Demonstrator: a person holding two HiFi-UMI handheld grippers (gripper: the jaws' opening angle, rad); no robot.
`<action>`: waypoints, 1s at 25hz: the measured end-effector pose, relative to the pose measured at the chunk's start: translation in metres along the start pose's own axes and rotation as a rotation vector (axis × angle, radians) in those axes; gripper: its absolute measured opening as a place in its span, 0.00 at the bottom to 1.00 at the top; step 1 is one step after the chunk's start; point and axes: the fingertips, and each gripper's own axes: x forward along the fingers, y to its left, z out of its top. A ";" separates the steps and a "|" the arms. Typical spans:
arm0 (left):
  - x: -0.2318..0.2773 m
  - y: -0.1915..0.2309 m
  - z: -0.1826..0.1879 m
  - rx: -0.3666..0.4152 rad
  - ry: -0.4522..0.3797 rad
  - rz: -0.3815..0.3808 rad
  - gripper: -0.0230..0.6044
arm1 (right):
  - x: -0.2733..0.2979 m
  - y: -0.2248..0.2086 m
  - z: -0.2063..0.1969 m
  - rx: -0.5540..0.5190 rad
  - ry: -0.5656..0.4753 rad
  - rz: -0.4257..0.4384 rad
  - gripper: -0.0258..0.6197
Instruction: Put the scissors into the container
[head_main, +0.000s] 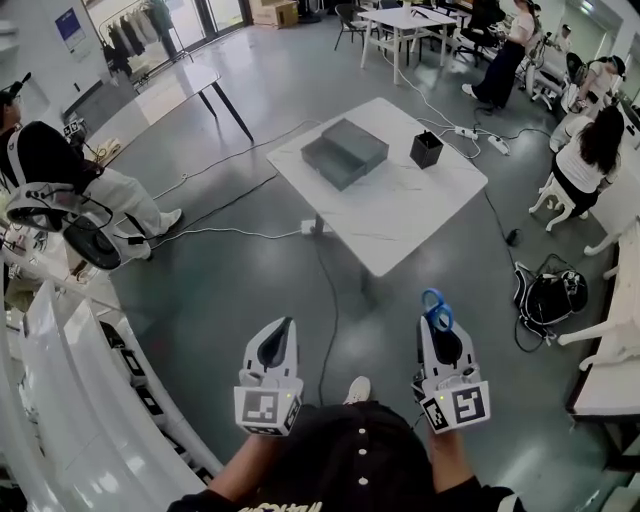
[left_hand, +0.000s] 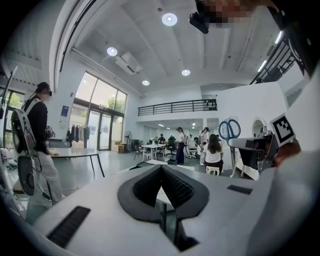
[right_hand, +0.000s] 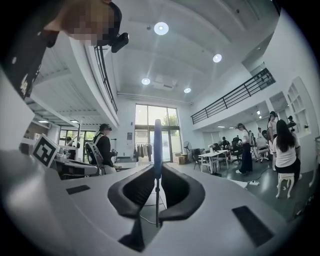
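Note:
My right gripper (head_main: 438, 326) (right_hand: 157, 176) is shut on the scissors (head_main: 436, 309), whose blue handles (right_hand: 157, 145) stick up edge-on between the pads. They also show at the right of the left gripper view as blue-handled scissors (left_hand: 229, 129). The left gripper (head_main: 287, 326) (left_hand: 161, 169) is beside it, shut, with nothing in it. Both are held out over the grey floor, short of the white table (head_main: 400, 225). The black container (head_main: 426, 149) stands upright near the table's far right corner, well ahead of both grippers.
A two-part grey box (head_main: 345, 152) lies on the table left of the container. Cables (head_main: 325, 300) run over the floor under the table. A dark bag (head_main: 548, 297) lies at the right. Seated people (head_main: 60, 180) (head_main: 590, 150) are at both sides. A white counter (head_main: 60, 400) borders the near left.

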 end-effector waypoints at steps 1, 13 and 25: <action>0.004 -0.003 0.000 0.000 -0.002 0.011 0.08 | 0.001 -0.006 -0.001 0.007 0.000 0.005 0.12; 0.026 -0.019 -0.001 -0.004 0.013 0.074 0.08 | 0.022 -0.041 -0.011 0.018 0.017 0.070 0.12; 0.080 0.020 0.007 0.016 0.003 0.032 0.08 | 0.080 -0.051 -0.018 0.008 0.029 0.034 0.12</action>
